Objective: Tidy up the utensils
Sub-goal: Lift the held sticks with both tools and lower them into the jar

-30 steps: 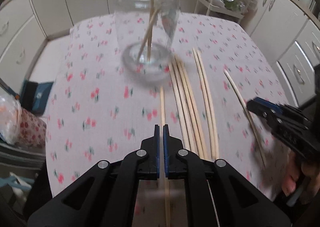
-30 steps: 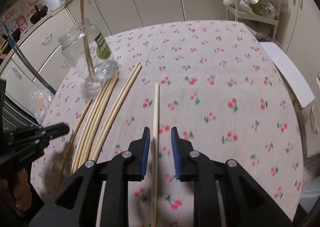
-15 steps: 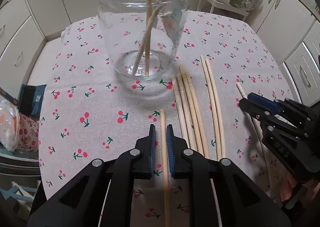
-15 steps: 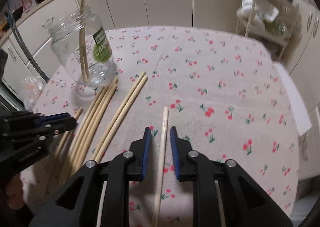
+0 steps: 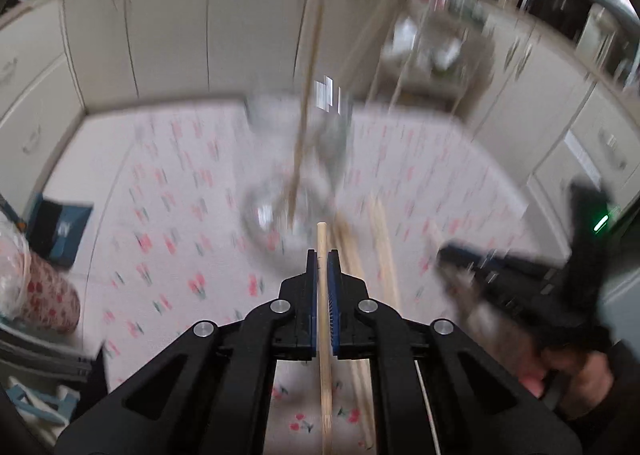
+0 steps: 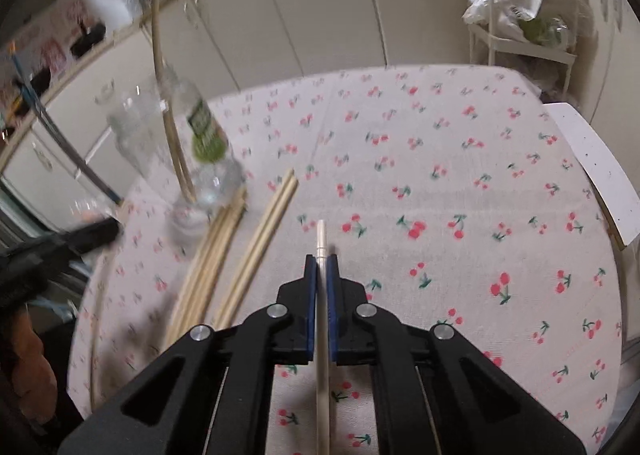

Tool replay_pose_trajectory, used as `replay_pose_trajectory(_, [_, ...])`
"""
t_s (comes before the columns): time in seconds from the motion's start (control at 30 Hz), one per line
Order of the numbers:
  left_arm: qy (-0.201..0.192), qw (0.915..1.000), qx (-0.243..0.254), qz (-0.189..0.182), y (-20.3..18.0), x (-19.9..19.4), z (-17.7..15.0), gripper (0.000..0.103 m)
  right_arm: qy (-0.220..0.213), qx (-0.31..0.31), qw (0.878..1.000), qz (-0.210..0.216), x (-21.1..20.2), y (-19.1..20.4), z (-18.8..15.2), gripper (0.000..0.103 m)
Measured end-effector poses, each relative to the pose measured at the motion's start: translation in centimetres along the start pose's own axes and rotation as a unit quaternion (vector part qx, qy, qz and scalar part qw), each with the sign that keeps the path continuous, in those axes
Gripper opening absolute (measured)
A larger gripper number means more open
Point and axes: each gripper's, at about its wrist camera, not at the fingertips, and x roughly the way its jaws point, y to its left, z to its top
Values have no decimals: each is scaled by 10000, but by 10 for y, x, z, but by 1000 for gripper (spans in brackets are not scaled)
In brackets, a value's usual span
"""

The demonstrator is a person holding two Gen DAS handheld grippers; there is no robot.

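Here, in the left wrist view, badly smeared, the left black two-finger gripper (image 5: 322, 255) was clamped narrow on a pale wooden chopstick (image 5: 322, 295) that ran between its blue pads, its blunt tip poking out just past the fingertips. Straight ahead stood the clear glass jar (image 5: 292, 183) with two long sticks (image 5: 308, 95) leaning in it. Loose pale chopsticks (image 5: 384, 251) lay on the cherry-print tablecloth (image 5: 160, 183) just right of the held one, their far ends near the jar's base. The right black gripper (image 5: 492, 275) crowded the right side, a hand (image 5: 576, 371) behind it. Open cloth lay to the left, running to the table's left edge, where a red-patterned bundle (image 5: 52, 295) and a dark blue box (image 5: 60, 227) sat below. Cream cabinet doors (image 5: 168, 23) closed the far side.

Next, in the right wrist view, sharper, the right gripper (image 6: 321, 261) was closed narrow on a whitish chopstick (image 6: 322, 243), the tip showing just beyond the pads. To its left lay a pair of chopsticks (image 6: 272, 223) and a tighter bunch (image 6: 216, 247), the bunch reaching the jar's (image 6: 200, 159) foot. The jar bore a green label (image 6: 204, 131). The left gripper's dark tip (image 6: 92, 231) entered from the left edge, near the jar. The cloth (image 6: 460, 175) ahead and to the right was open up to a white board-like edge (image 6: 600, 175) at the right rim; a white wire rack (image 6: 520, 23) stood beyond the far right corner.
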Motion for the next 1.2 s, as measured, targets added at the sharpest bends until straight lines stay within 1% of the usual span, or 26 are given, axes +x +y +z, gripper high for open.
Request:
replay_pose_trajectory(0.03, [-209, 9998, -33, -13, 1, -9, 6, 5, -150, 59, 9998, 81, -6, 1, 1, 6])
replay_pose_trajectory(0.07, [-480, 9988, -57, -12, 3, -21, 13, 5, -389, 102, 9991, 141, -15, 3, 4, 6])
replay_pose_trajectory(0.1, [-824, 9966, -84, -28, 5, -35, 23, 5, -582, 130, 9980, 186, -22, 5, 7, 6])
replay_pose_trajectory(0.13, [-1044, 9944, -126, -36, 8, -43, 31, 5, -764, 178, 9966, 250, -28, 7, 10, 6])
replay_pose_trajectory(0.17, [-1286, 9915, -186, -28, 10, -50, 39, 5, -954, 240, 9947, 309, -35, 8, 12, 6])
replay_pose_trajectory(0.2, [-1429, 9895, -235, -40, 11, -54, 46, 5, -1172, 299, 9920, 351, -43, 10, 15, 6])
replay_pose_trajectory(0.27, [-1836, 9819, -442, -142, 17, -60, 66, 5, -1538, 418, 9863, 429, -56, 14, 20, 6])
replay_pose_trajectory(0.3, [-2030, 9776, -518, -183, 19, -60, 75, 5, -1645, 451, 9844, 440, -59, 17, 22, 6])
replay_pose_trajectory(0.37, [-2255, 9716, -678, -235, 21, -60, 90, 5, -1875, 473, 9801, 456, -67, 21, 29, 6])
replay_pose_trajectory(0.47, [-2611, 9608, -902, -215, 26, -56, 115, 5, -2057, 420, 9767, 455, -75, 27, 36, 6])
replay_pose_trajectory(0.57, [-2900, 9519, -987, -59, 27, -49, 133, 5, -2201, 389, 9737, 431, -77, 28, 42, 6])
replay_pose_trajectory(0.7, [-3153, 9437, -971, 259, 25, -35, 144, 5, -2363, 428, 9700, 383, -77, 30, 45, 6])
replay_pose_trajectory(0.83, [-3238, 9403, -930, 488, 24, -19, 145, 5, -2406, 481, 9684, 452, -72, 30, 52, 6])
replay_pose_trajectory(0.93, [-3236, 9402, -878, 600, 22, -8, 141, 5, -2455, 494, 9668, 502, -69, 33, 57, 6])
replay_pose_trajectory(1.07, [-3220, 9406, -770, 759, 21, 3, 129, 5, -2548, 525, 9640, 546, -66, 35, 61, 6])
replay_pose_trajectory(1.2, [-3034, 9470, -716, 770, 23, 15, 113, 5, -2632, 567, 9614, 568, -65, 37, 64, 6])
